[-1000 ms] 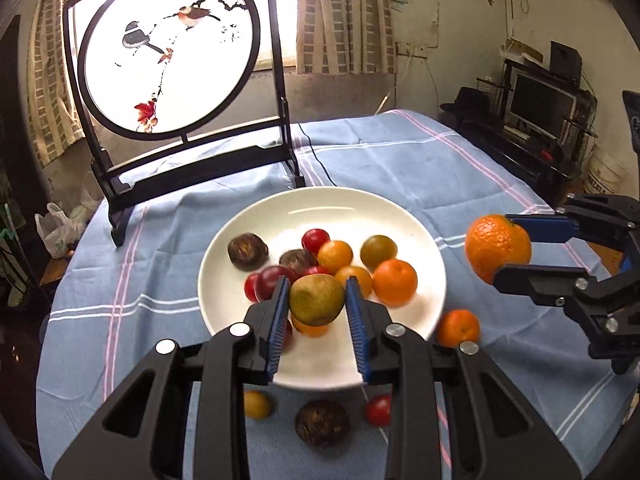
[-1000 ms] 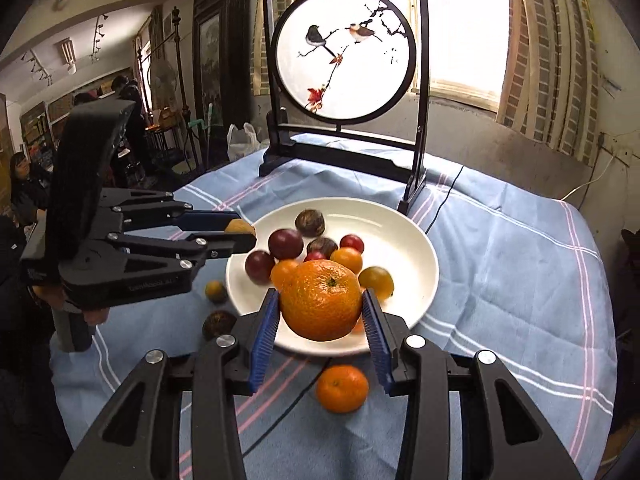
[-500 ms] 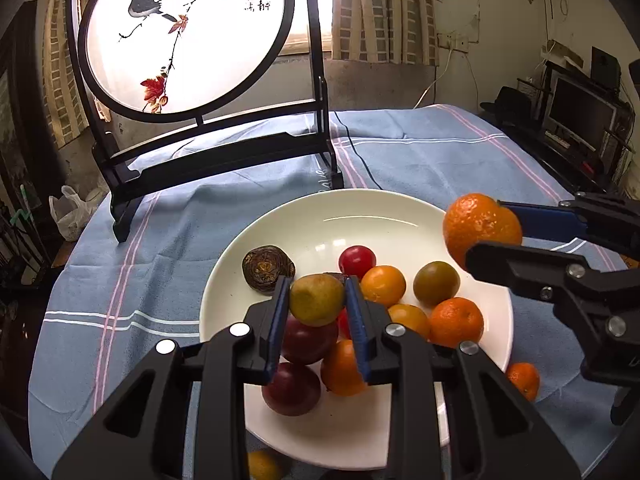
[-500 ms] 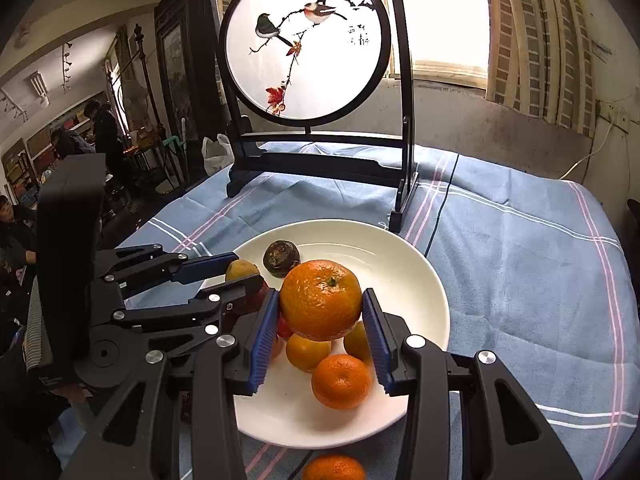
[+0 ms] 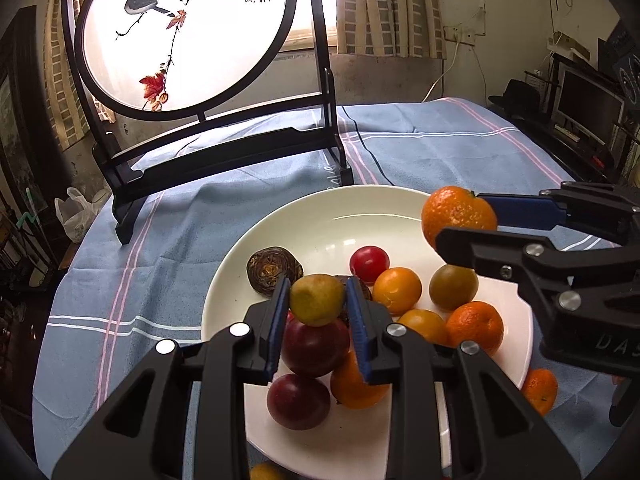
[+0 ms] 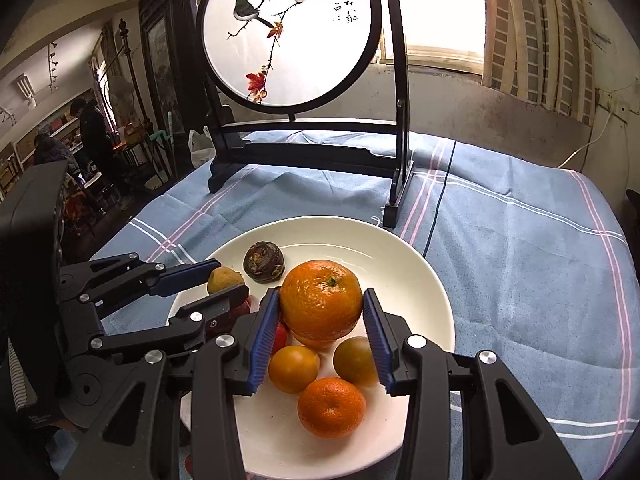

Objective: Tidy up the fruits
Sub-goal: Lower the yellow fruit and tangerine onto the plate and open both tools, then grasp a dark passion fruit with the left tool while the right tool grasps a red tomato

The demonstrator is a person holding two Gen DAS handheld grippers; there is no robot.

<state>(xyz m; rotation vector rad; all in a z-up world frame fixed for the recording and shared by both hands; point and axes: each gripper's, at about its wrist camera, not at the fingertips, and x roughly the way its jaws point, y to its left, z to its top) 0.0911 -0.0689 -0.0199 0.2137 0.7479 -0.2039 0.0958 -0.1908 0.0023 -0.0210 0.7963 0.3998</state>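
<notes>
1. The left gripper (image 5: pixel 318 300), black with blue ribbed pads, holds a small yellow-green round fruit (image 5: pixel 317 299) between its jaws, which stand narrow; in the last half second they have eased apart slightly, though both pads look to touch the fruit.
2. That fruit hangs over the near-left part of the wide white ceramic plate (image 5: pixel 320 220), directly above a dark red plum (image 5: pixel 314 346) (whether it rests on the plum cannot be told).
3. The right gripper (image 6: pixel 320 316) has its blue pads against both sides of a large dimpled orange (image 6: pixel 321 300), jaws partly spread to the fruit's width.
4. The orange is held above the middle of the plate, over an orange-yellow round fruit (image 6: pixel 294 369), a greenish-brown round fruit (image 6: pixel 354 360) and a small mandarin (image 6: pixel 331 407).
5. A dark brown wrinkled fruit (image 6: pixel 264 267) sits toward the plate's far-left side, beside the left gripper's tip.
6. The plate lies on a blue tablecloth with pink and white stripes (image 6: pixel 520 272); behind it stands a round bird-painted screen in a black wooden frame (image 6: pixel 288 32).
7. Another small mandarin (image 5: pixel 540 390) lies on the cloth just off the plate's right edge.
</notes>
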